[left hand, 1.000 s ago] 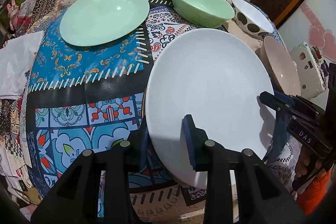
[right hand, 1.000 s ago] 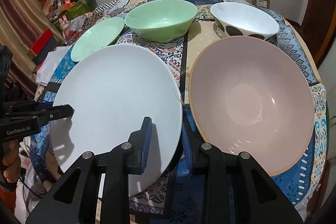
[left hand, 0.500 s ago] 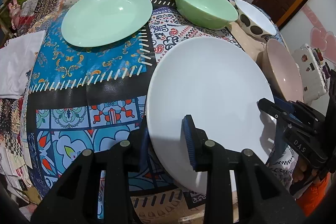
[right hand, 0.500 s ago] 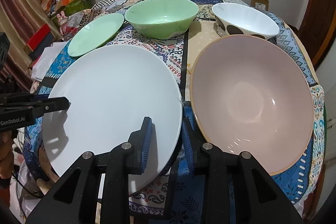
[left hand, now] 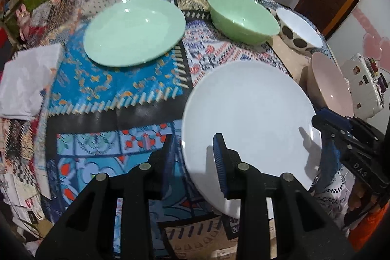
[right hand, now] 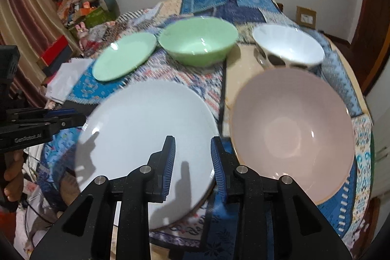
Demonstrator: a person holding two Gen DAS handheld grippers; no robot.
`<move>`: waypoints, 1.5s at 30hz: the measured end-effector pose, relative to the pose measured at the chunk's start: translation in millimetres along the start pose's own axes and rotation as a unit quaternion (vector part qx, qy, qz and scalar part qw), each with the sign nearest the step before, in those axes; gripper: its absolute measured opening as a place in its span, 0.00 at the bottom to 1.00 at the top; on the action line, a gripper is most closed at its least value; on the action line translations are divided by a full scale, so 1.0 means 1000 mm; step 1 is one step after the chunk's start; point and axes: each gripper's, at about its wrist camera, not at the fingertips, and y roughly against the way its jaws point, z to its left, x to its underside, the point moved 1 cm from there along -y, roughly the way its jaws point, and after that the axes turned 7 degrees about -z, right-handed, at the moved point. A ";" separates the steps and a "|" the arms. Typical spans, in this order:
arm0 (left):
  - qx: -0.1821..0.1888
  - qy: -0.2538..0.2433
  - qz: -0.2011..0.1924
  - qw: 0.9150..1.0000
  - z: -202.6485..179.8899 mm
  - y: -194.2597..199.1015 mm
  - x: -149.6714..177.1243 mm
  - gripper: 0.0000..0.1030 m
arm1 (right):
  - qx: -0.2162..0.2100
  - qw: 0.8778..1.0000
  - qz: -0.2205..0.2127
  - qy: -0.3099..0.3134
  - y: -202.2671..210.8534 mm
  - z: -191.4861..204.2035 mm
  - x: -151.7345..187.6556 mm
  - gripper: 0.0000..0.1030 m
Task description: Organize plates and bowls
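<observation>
While both grippers straddle opposite rims of the white plate near the table's front edge, left gripper and right gripper gaping, uneven closing could tip it off.

Two markings can be read, each on a gripper seen from the other one's camera. The right gripper carries "DAS" in pale letters on its black body (low, near the hand). The left gripper bears a blurred word that seems to read "GenRobot.AI" along its side. Nothing else is legible.
</observation>
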 end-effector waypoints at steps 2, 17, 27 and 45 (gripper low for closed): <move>-0.010 -0.001 -0.013 1.000 0.006 0.009 -0.004 0.30 | -0.008 1.000 -0.012 0.008 0.004 0.007 -0.009 0.28; -0.143 0.030 -0.065 0.987 0.126 0.077 -0.050 0.30 | -0.061 0.996 -0.042 0.054 -0.022 0.061 -0.064 0.34; -0.144 0.031 -0.048 0.988 0.170 0.035 -0.083 0.30 | -0.071 0.996 -0.003 0.058 -0.072 0.077 -0.086 0.38; -0.072 0.029 -0.003 0.997 0.186 -0.093 -0.120 0.41 | -0.056 0.993 0.079 0.066 -0.158 0.092 -0.097 0.38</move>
